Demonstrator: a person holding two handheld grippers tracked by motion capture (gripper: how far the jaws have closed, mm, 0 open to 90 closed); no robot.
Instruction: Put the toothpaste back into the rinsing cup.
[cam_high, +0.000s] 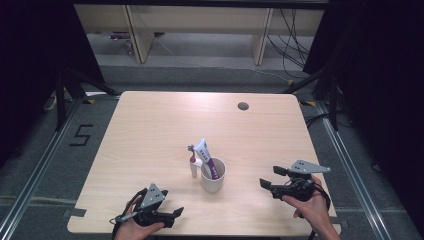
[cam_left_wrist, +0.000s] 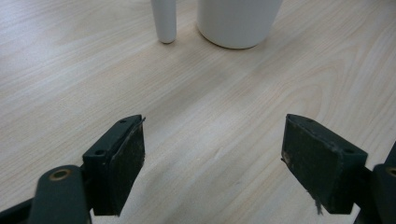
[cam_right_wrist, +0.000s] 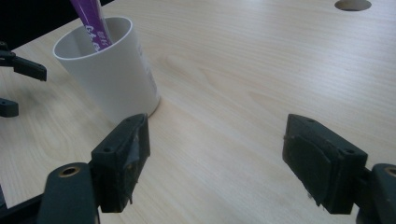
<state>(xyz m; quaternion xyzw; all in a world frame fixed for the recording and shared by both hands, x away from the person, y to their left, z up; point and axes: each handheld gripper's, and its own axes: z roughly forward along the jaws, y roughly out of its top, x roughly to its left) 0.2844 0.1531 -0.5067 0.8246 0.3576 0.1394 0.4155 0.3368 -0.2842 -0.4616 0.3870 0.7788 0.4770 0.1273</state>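
Cup: white cup (cam_high: 212, 176) stands mid-table, purple-and-white toothpaste tube (cam_high: 206, 155) upright inside it.
Beside it: what looks like a toothbrush (cam_high: 193, 162) stands touching the cup's left side, though its head is too small to be sure.
Left gripper (cam_high: 176, 213): jaws wide apart, holding nothing, near the table's front edge.
Right gripper (cam_high: 266, 178): jaws wide, empty, right of the cup.
Progress: tube seems already placed; both hands free, little apparently left.
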